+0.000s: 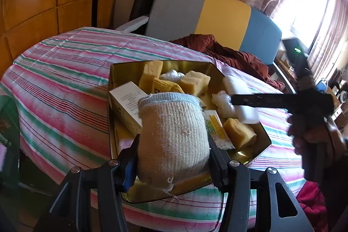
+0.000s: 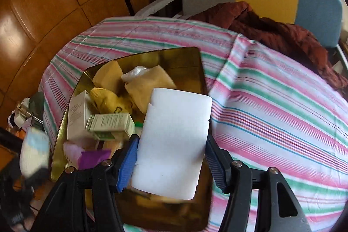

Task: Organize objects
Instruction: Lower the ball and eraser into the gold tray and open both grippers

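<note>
From my left wrist, my left gripper (image 1: pixel 174 158) is narrowed onto a beige knitted pouch (image 1: pixel 173 134), both pads pressing its sides, held above the near part of the gold tray (image 1: pixel 258 132); the tray sits on the striped counter (image 1: pixel 65 84), filled with yellow sponges (image 1: pixel 195 82) and a white box (image 1: pixel 127 105); my right gripper (image 1: pixel 235 100) reaches in over its right edge.

From my right wrist, my right gripper (image 2: pixel 171 158) has a white foam block (image 2: pixel 174 140) between its fingers; the left pad touches it, the right looks slightly clear, so whether it is gripped I cannot tell; it hangs over the tray's (image 2: pixel 187 62) right side.
</note>
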A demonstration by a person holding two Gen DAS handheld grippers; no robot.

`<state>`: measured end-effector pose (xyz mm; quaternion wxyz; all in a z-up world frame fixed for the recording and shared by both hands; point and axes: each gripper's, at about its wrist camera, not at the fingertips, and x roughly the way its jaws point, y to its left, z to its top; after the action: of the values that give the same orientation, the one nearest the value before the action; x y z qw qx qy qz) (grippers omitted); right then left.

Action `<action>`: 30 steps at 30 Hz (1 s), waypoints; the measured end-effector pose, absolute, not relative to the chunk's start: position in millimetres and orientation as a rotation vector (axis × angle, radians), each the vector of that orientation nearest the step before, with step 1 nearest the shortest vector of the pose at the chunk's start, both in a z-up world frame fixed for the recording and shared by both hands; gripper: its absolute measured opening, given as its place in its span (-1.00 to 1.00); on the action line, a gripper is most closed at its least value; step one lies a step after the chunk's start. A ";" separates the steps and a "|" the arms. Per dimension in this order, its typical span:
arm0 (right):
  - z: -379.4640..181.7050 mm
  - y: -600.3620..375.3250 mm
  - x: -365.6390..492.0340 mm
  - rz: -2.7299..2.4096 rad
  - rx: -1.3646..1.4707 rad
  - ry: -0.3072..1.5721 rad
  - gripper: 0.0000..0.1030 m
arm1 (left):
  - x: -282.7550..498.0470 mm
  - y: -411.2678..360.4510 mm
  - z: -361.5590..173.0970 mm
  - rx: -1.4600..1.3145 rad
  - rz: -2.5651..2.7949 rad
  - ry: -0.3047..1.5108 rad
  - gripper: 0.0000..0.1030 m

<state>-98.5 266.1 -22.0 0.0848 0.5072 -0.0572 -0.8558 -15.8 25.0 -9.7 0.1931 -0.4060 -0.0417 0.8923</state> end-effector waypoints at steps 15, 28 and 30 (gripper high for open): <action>-19.7 289.3 -82.2 -2.665 1.492 -0.296 0.46 | -30.3 66.1 -14.3 -1.144 2.405 -0.097 0.07; -14.4 312.0 -39.2 -2.756 1.487 -0.345 0.47 | -81.8 121.2 -39.8 -1.323 2.347 -0.221 0.08; -15.0 313.3 -37.1 -2.757 1.489 -0.348 0.47 | -83.7 124.1 -48.2 -1.360 2.321 -0.224 0.08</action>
<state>-37.1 313.3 -15.0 -0.0057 0.4724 -0.1102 -0.8745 -83.7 124.1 -48.2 0.2194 -0.4915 -0.0809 0.8389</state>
